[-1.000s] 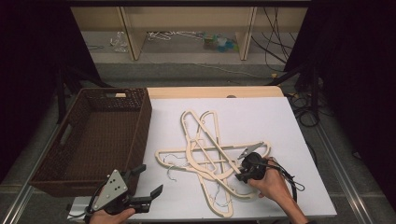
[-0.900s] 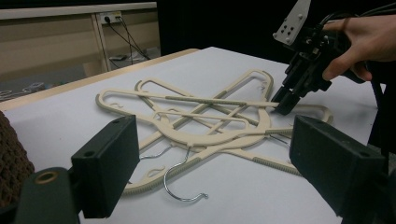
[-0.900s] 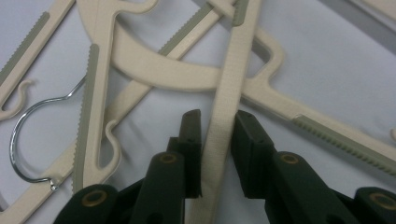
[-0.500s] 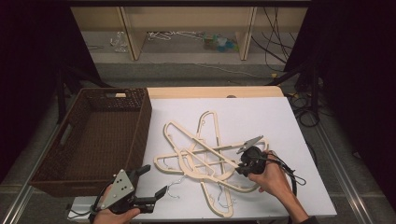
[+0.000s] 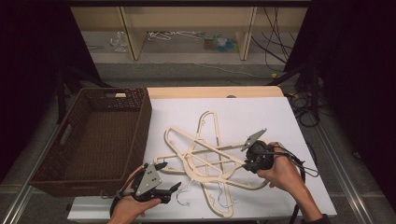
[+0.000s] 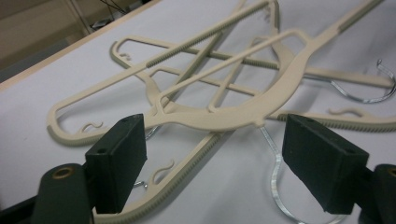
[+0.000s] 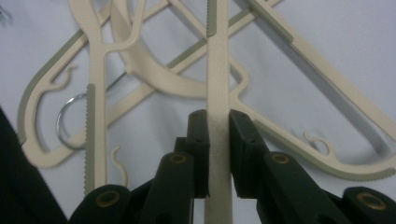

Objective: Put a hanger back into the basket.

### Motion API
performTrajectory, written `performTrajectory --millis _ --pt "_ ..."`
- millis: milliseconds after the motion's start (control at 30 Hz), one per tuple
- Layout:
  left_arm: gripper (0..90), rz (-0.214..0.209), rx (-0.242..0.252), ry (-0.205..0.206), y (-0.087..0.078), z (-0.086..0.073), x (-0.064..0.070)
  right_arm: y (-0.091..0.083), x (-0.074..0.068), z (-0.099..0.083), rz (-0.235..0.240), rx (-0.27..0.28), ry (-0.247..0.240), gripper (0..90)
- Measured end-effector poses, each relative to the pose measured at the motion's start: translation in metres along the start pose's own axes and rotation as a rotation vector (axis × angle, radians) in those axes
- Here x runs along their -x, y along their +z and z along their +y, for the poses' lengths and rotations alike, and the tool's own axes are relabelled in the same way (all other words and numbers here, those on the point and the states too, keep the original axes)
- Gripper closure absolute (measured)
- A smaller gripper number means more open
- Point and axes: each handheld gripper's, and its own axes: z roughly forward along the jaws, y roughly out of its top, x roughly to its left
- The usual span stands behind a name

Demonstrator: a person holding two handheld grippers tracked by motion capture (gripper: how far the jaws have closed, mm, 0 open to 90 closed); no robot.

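Several cream plastic hangers (image 5: 205, 154) with metal hooks lie tangled on the white table top (image 5: 261, 112). My right gripper (image 5: 247, 162) is at the pile's right side, shut on one hanger's flat cream bar (image 7: 217, 70), which runs straight up between its jaws. My left gripper (image 5: 169, 176) stands open at the pile's front left corner. In the left gripper view the gripper (image 6: 217, 163) faces a curved hanger shoulder (image 6: 233, 116) and a wire hook (image 6: 275, 182), with nothing between the jaws.
A dark wicker basket (image 5: 145, 121) stands against the table's left side, right beside the left gripper. Bare white table lies behind and to the right of the pile. Shelves and cables (image 5: 280, 42) are beyond the table's far edge.
The right gripper has moved a little away from me with the hanger in it, and the pile has turned and spread leftward. The left gripper has moved right and forward to the pile.
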Motion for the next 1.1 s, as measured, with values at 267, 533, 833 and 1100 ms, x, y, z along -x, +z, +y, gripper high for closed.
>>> performTrajectory --millis 267,533,833,1100 --pt "25.4 -0.018 -0.085 0.158 0.034 0.001 0.009 -0.022 0.005 -0.005 0.033 -0.002 -0.016 80.3" --pt "28.5 -0.017 -0.144 0.287 0.051 0.009 0.012 -0.027 0.008 -0.008 0.045 0.004 -0.019 80.3" --pt "29.5 -0.017 -0.186 0.392 0.065 0.016 0.022 -0.026 0.009 -0.009 0.053 -0.003 -0.014 80.3" --pt "37.8 -0.074 -0.146 0.405 0.058 0.023 0.017 -0.016 0.015 -0.015 0.071 -0.015 -0.035 79.6"
